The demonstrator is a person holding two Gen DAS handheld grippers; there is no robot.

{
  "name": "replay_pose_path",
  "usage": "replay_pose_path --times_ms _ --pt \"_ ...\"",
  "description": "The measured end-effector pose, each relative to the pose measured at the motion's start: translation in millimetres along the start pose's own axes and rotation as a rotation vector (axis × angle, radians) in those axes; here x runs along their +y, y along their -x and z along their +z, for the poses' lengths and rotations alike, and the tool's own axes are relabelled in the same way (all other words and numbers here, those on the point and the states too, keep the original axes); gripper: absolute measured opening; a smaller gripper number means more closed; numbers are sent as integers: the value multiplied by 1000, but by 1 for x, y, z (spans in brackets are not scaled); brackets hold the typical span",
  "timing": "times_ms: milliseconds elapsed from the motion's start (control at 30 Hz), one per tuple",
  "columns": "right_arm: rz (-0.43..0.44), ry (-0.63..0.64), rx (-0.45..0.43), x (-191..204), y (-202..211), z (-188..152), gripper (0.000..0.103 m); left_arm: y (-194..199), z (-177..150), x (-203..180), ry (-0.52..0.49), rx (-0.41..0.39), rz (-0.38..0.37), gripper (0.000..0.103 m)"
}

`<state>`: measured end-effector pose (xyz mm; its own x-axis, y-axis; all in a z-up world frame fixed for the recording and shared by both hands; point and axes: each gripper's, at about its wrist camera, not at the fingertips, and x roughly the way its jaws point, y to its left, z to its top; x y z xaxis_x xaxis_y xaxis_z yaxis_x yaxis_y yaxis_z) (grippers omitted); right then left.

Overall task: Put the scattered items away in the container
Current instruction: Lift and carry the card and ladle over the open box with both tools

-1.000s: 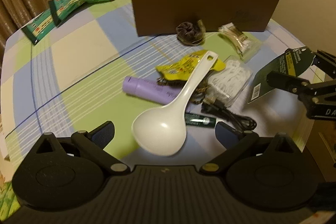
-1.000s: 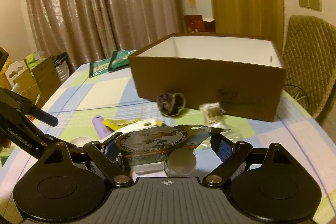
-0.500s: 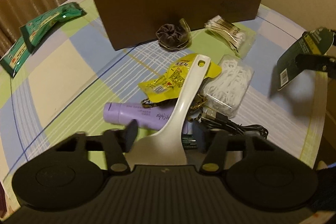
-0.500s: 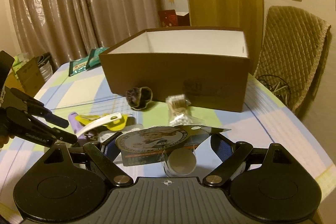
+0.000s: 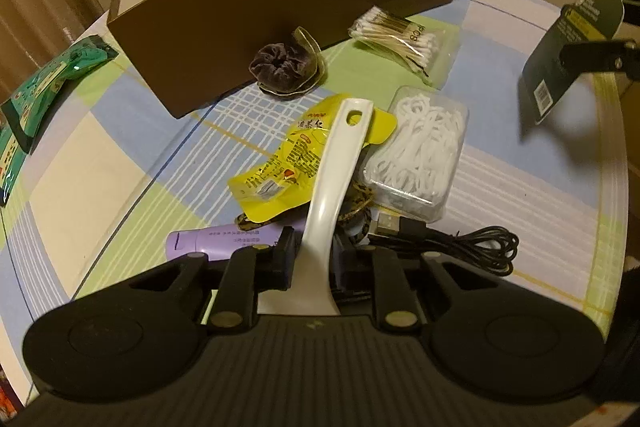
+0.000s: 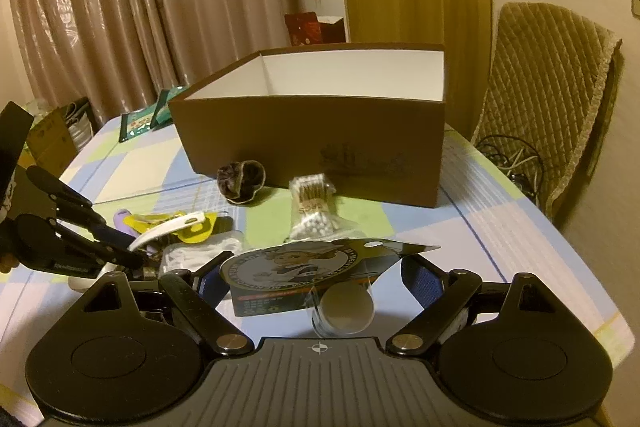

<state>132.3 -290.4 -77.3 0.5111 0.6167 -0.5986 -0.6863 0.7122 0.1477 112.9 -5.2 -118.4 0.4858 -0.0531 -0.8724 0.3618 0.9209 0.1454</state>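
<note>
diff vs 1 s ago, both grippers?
Left gripper dropped onto the white spoon, jaws closing from wide open around its handle neck. Right gripper carried the carded pack closer to the box, grip unchanged. Table clutter unmoved.

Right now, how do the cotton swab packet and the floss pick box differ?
The cotton swab packet is a soft clear bag lying close by the brown box; the floss pick box is a rigid clear case nearer the white rice scoop. The swabs lie bundled straight, the picks in a jumble. Both are transparent, rest on the table and remain outside the container.
</note>
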Motion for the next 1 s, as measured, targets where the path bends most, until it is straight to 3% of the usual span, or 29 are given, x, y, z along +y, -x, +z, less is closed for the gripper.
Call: replay_pose_path --times_ms 200,333,1000 --pt "-20 2 16 -9 3 2 87 4 3 1 5 -4 -5 12" --pt "-29 3 22 -13 3 3 87 10 5 1 14 -16 0 4" --pt "26 44 8 -20 0 14 87 45 4 4 148 -65 7 2"
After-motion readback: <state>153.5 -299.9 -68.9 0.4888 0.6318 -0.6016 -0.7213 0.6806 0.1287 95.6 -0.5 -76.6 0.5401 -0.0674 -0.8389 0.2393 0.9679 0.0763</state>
